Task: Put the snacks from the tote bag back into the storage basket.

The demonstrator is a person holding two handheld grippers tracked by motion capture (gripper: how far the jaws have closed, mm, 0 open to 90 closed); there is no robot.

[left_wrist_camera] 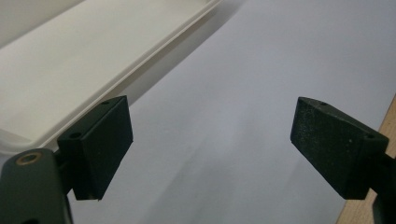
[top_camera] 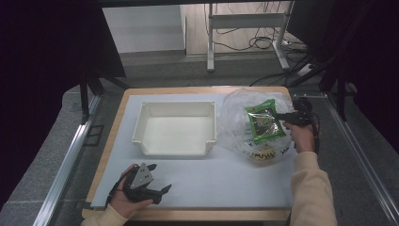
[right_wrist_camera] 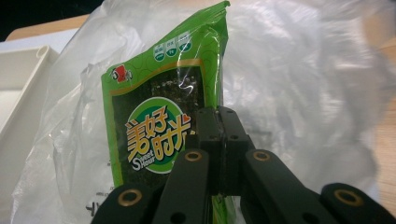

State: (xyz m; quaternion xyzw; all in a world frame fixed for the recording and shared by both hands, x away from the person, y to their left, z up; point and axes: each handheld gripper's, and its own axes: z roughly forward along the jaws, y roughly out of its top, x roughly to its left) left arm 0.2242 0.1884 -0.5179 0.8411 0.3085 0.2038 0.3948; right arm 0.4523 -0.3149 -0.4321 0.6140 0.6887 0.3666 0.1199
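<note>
Right gripper [right_wrist_camera: 223, 140] clamped, jaws together, on the edge of a green seaweed snack packet [right_wrist_camera: 161, 116], held upright against a clear plastic bag [right_wrist_camera: 303, 84] at the table's right side. Packet's lower part hidden behind the gripper's black arms in the right gripper view; small print illegible. In the high view, more printed packaging [top_camera: 261, 153] visible through the bag beneath the packet, contents unidentifiable. Left gripper [top_camera: 157, 181] jaws wide apart, nothing between, resting on the white mat [left_wrist_camera: 243, 93] near the front edge. White plastic bin [top_camera: 174, 127] at centre, cut off at the corner in the left gripper view.
</note>
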